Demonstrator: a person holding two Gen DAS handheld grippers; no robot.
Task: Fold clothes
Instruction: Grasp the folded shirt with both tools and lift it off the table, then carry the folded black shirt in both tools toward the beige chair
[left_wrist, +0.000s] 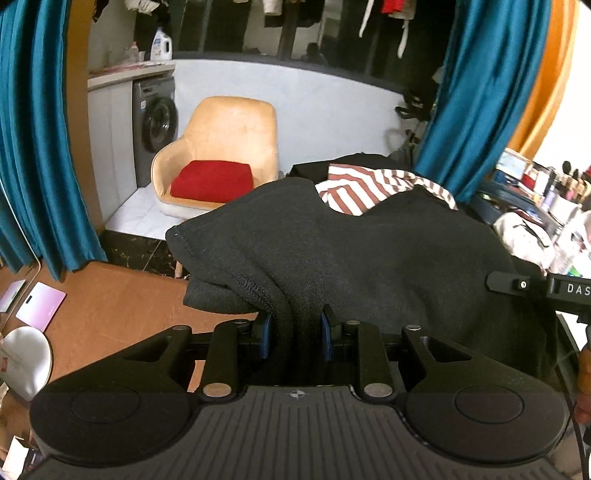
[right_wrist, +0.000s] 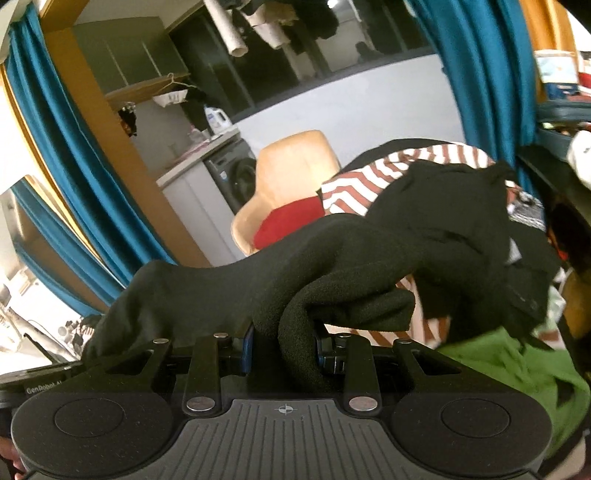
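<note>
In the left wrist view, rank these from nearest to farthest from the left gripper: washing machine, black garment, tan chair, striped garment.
1. Black garment, clamped in the left gripper.
2. Striped garment, just behind it, slightly right.
3. Tan chair, beyond, left of centre.
4. Washing machine, farthest, left against the wall.

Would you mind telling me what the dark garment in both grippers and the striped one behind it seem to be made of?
The dark garment looks like thick, matte fleece or brushed knit: a fuzzy nap and a looped stitched edge show near the left gripper. The striped garment looks like thinner, smooth jersey, probably cotton; it creases finely.
</note>
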